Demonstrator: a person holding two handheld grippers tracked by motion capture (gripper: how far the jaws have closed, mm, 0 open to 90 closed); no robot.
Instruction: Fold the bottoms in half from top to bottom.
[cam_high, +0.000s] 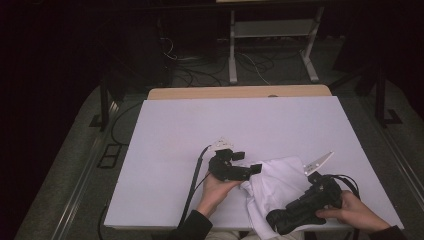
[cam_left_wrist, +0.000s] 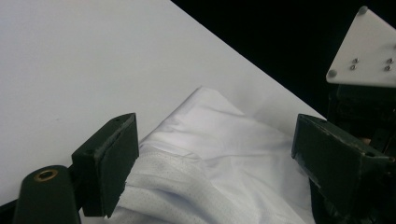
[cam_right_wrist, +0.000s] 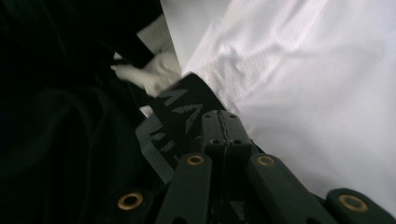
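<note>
A: White garment (cam_high: 272, 187) lies bunched at the near edge of the bench (cam_high: 190, 130), toward the right, and part of it hangs over that edge.

B: Which hand has it?

A: The right gripper (cam_high: 274, 220), nearest of all. In the right gripper view its fingers (cam_right_wrist: 219, 133) are pressed tight together, with a black printed band at the garment's edge right at their tips. Whether any fabric is pinched between them I cannot tell.

B: And the left?

A: The left gripper (cam_high: 255, 169) sits just behind, at the garment's left edge. Its fingers (cam_left_wrist: 109, 163) stand wide, with dotted white fabric (cam_left_wrist: 205, 163) lying between them; the pads are not pressing on it.

B: Farther out?

A: Bare white bench top beyond the cloth, then a wooden strip (cam_high: 240, 92) at the far edge. Past that, a dark floor with loose cables (cam_high: 200, 67) and a metal frame (cam_high: 272, 45).
</note>
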